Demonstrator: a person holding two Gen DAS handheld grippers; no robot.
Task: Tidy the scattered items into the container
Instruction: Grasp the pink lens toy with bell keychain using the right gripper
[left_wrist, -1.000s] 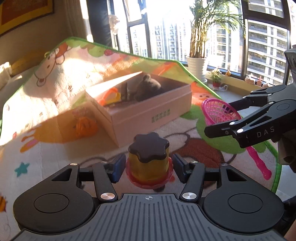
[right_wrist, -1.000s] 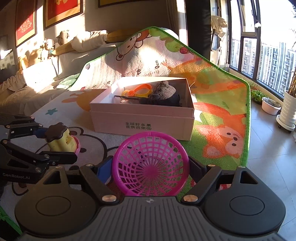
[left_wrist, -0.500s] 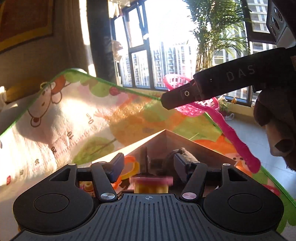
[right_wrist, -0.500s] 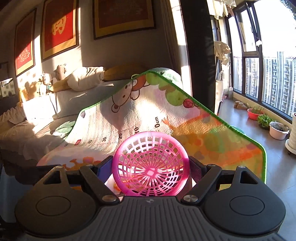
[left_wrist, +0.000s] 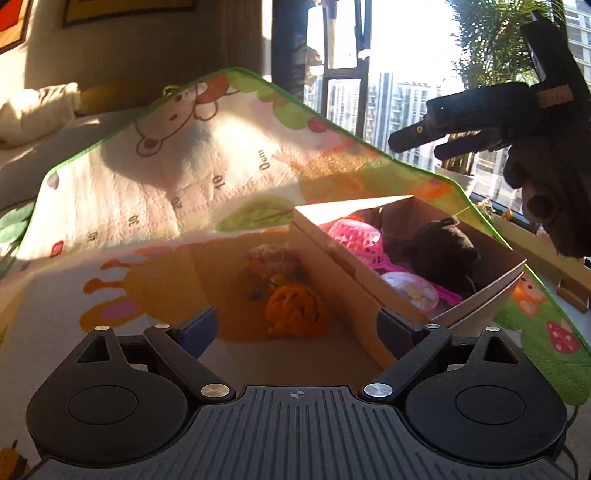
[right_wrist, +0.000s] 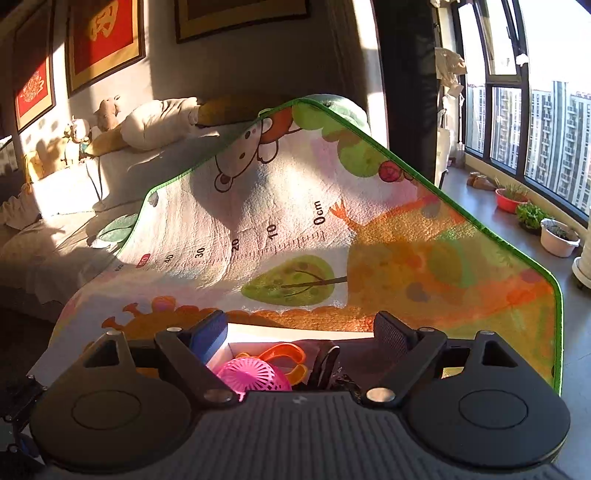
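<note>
The left claw (left_wrist: 295, 325) hung over the play mat (left_wrist: 155, 192) with its jaws spreading wider and nothing between them; past the gap an orange ball-like toy (left_wrist: 297, 308) lay on the mat, just left of the cardboard box (left_wrist: 354, 284). The box stood to the right of that claw in the left wrist view, its near corner behind the right-hand finger (left_wrist: 397, 328).

Inside the box lay the pink basket (left_wrist: 354, 236) at the far left end, a dark plush toy (left_wrist: 443, 247) toward the right, and a clear roundish item (left_wrist: 412, 290) at the near wall with a pink handle running beside it. What that clear item was could not be told.

The right claw (right_wrist: 301, 332) was released as well, its jaws edging apart with nothing pressed between the pads. In its own view it stood above the box (right_wrist: 295, 334), and below the gap showed the pink basket (right_wrist: 255, 378), an orange ring-shaped toy (right_wrist: 284, 354) and a dark object too shadowed to name. From the left wrist view the right claw (left_wrist: 417, 142) hovered high above the right end of the box, gripped by a gloved hand (left_wrist: 546, 177).

The far edge of the mat was draped up over a bed (right_wrist: 74, 206), and potted plants (right_wrist: 532, 214) stood by the window on the right.
</note>
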